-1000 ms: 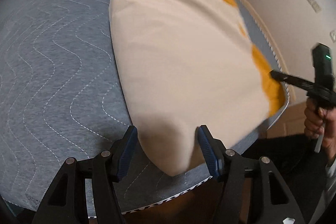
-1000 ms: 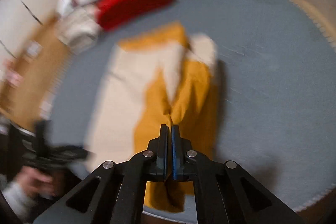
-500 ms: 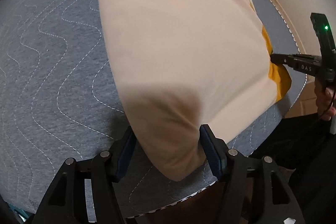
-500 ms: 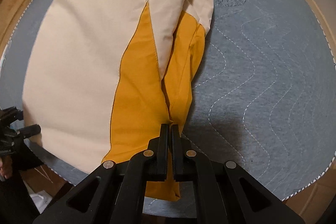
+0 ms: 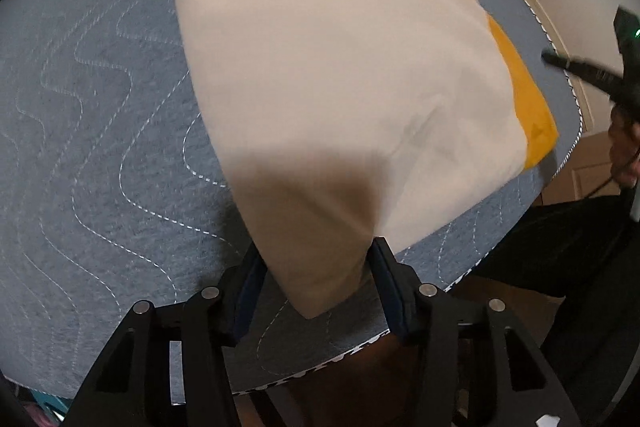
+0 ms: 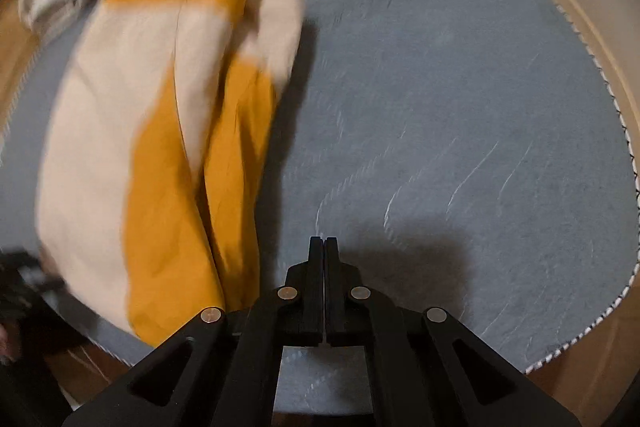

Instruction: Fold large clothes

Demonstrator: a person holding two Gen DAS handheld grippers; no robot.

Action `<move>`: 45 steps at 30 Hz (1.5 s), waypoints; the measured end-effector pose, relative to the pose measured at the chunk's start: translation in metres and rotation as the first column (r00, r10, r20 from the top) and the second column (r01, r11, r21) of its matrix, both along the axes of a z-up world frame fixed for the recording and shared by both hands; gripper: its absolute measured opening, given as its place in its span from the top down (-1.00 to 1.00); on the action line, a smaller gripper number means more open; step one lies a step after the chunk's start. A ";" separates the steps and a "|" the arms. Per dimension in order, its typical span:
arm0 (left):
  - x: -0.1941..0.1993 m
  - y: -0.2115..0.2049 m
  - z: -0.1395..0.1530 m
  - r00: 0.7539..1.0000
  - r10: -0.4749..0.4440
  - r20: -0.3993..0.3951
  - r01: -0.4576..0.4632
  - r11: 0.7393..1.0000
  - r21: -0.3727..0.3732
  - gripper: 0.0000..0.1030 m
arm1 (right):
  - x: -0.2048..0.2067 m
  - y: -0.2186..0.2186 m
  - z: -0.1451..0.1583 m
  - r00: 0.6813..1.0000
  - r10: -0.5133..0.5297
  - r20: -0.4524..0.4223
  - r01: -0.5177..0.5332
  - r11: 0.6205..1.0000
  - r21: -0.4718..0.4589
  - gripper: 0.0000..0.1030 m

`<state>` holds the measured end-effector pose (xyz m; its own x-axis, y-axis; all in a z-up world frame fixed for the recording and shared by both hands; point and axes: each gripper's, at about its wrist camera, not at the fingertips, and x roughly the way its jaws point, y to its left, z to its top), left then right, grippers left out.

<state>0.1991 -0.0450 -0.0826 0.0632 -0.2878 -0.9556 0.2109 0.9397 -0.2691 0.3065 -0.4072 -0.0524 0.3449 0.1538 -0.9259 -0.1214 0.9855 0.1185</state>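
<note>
Cream-and-mustard garment (image 5: 340,75) flat on grey quilted pad (image 5: 100,131) | left claw (image 5: 316,291) spread, straddling near corner to pinch for folding | right claw (image 6: 323,259) pressed together, empty, beside garment

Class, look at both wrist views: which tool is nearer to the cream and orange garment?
Left. The left tool straddles a corner of the cream and orange garment, fingers open. The right tool is shut, empty, beside it over the blanket.

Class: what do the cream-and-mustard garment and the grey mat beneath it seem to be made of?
Garment: thin woven fabric, probably cotton, matte; it lies flat with soft creases and a sewn seam. Mat: thick quilted felt-like textile, matte heathered grey, with wavy white stitch lines and a stitched edge.
</note>
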 end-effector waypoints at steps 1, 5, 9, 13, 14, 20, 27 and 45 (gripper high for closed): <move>0.000 -0.002 0.002 1.000 0.002 0.003 -0.002 1.000 -0.003 0.04 | -0.001 -0.003 0.009 0.999 -0.013 0.033 0.011 0.999 0.052 0.93; 0.001 0.005 0.016 0.999 0.009 0.048 -0.008 1.000 -0.018 0.03 | 0.005 0.006 0.025 0.996 -0.008 0.093 -0.010 0.982 0.191 0.53; 0.005 0.021 0.034 0.987 0.071 0.144 -0.063 0.996 -0.056 0.03 | 0.016 0.032 0.033 0.991 0.016 0.136 -0.047 0.973 0.224 0.12; 0.015 0.030 0.051 0.967 0.114 0.228 -0.103 0.993 -0.064 0.05 | 0.047 0.051 0.029 0.990 -0.005 0.141 -0.031 0.967 0.253 0.12; 0.021 0.030 0.054 0.966 0.114 0.230 -0.100 0.992 -0.072 0.06 | 0.052 0.053 0.028 0.990 -0.017 0.142 -0.021 0.965 0.261 0.12; 0.061 0.015 0.071 0.961 -0.014 0.278 0.020 1.000 -0.019 0.06 | 0.096 0.064 0.010 0.992 -0.073 0.106 0.038 0.954 0.297 0.12; 0.088 0.006 0.033 0.976 -0.019 0.217 0.030 0.998 -0.050 0.08 | 0.145 0.078 -0.033 0.993 -0.117 0.013 0.107 0.942 0.318 0.12; 0.092 -0.013 0.027 0.968 -0.039 0.248 0.048 0.998 -0.032 0.09 | 0.191 0.065 -0.055 0.950 -0.312 0.025 0.306 0.942 0.136 0.66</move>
